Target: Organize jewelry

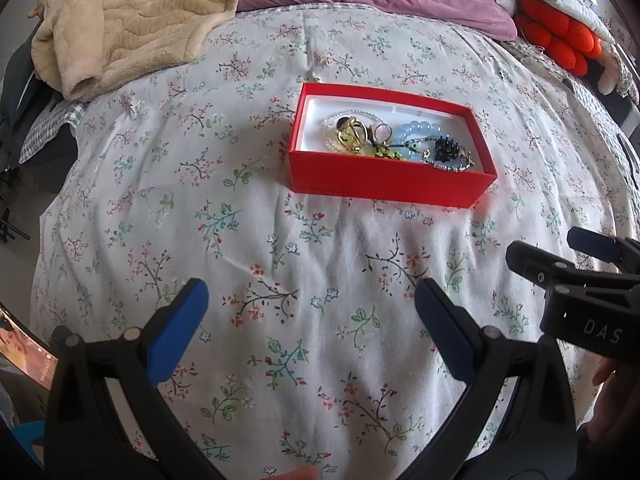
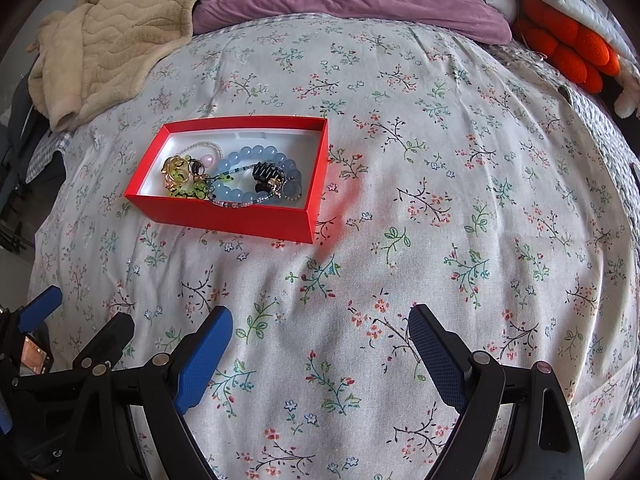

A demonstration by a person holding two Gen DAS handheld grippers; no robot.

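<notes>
Well apart on the floral bedspread (image 2: 440,160), both grippers hover empty: left gripper (image 1: 312,320) spread wide, then right gripper (image 2: 320,344) spread too. Ahead sits the red box (image 1: 384,178) (jewelry (image 2: 236,178) heaped inside), bare quilt around every edge, beige blanket (image 1: 120,20) far left.

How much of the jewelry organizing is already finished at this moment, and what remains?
Done: the jewelry, including the blue bead bracelet and the gold pieces, lies together in the red box on the floral bedspread; none shows loose outside it. In hand: nothing. The left gripper and right gripper are open and empty, short of the box. Left: the pieces lie tangled in one heap, so perhaps sorting them.
</notes>
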